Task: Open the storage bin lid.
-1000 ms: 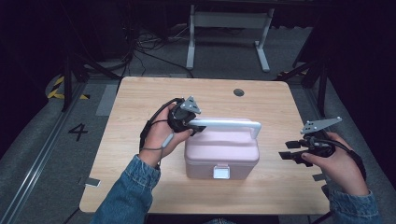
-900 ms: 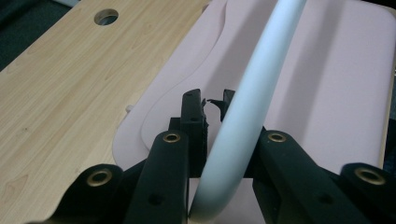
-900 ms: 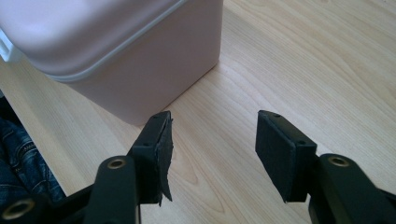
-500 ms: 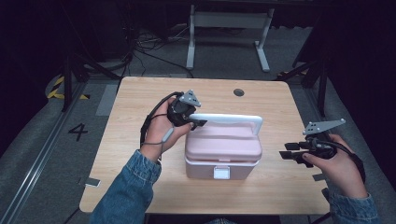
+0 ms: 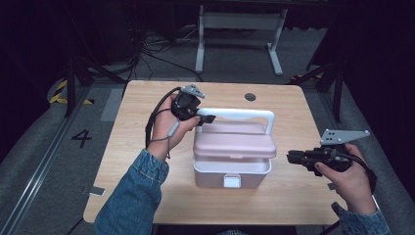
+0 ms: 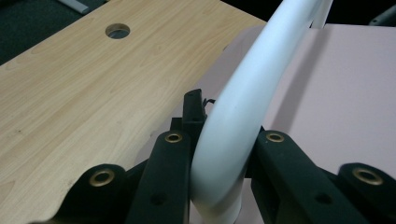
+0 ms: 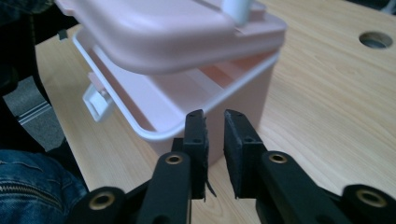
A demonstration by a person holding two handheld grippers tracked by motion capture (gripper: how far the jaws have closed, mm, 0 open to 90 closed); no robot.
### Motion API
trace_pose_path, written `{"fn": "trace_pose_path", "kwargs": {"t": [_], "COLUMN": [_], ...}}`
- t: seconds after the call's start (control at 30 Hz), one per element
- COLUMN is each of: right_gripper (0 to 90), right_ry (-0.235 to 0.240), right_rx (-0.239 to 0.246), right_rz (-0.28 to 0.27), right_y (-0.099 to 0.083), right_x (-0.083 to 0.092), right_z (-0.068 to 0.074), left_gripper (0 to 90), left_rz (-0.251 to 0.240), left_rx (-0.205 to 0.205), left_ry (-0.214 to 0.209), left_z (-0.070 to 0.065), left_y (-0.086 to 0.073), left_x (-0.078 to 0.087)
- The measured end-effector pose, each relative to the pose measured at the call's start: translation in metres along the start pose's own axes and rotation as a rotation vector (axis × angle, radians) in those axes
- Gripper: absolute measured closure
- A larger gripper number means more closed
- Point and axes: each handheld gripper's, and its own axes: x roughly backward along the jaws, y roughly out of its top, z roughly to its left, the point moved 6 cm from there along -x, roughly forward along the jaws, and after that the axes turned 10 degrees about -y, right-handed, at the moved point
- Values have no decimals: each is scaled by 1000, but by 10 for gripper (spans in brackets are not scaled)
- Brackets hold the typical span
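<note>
Pink box [image 5: 231,172]: stands near the middle of the wooden table [image 5: 132,147], white latch [image 5: 232,182] facing the person.
Lid [image 5: 235,146]: pink, raised off the box rim; a gap shows between lid and base in the right gripper view, wider at the latch side.
Handle [image 5: 237,114]: white bar arching over the lid, fixed to it by two posts.
Left gripper [image 5: 205,118]: held in the left hand [image 5: 169,125] at the handle's left end; its jaws are clamped on the white handle, one on each side, as the left gripper view shows.
Right gripper [image 5: 292,156]: held in the right hand [image 5: 345,171], right of the box and clear of it, pointing at the box's side; jaws nearly together with a narrow gap, gripping nothing.
Table hole [image 5: 250,97]: round, beyond the box near the far edge.
</note>
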Motion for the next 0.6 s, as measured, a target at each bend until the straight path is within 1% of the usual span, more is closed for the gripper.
{"fn": "trace_pose_path", "kwargs": {"t": [0.17, 0.27, 0.33, 0.4, 0.47, 0.53, 0.57, 0.6], "right_gripper": [876, 900, 900, 900, 900, 900, 900, 900], "right_ry": [28, 49, 54, 64, 66, 63, 63, 62], "right_rx": [30, 51, 56, 55, 55, 52, 50, 49], "right_rz": [-47, -68, -71, -70, -83, -90, -90, -91], "right_y": [8, 12, 12, 12, 13, 14, 14, 14], "right_x": [-7, -15, -20, -26, -29, -31, -31, -31], "right_z": [14, 22, 25, 29, 31, 32, 33, 33], "left_gripper": [806, 805, 805, 804, 803, 776, 751, 729], "left_rz": [8, 12, 6, 10, 10, 6, 13, 6], "left_rx": [-2, 3, 5, 2, 2, 3, -5, -6], "left_ry": [10, 5, 5, 7, 4, -8, -8, -5], "left_z": [1, 2, 3, 3, 3, 2, 1, 0], "left_y": [2, 2, 2, 2, 2, 2, 2, 2], "left_x": [0, 1, 0, 0, 0, 0, 2, 2]}}
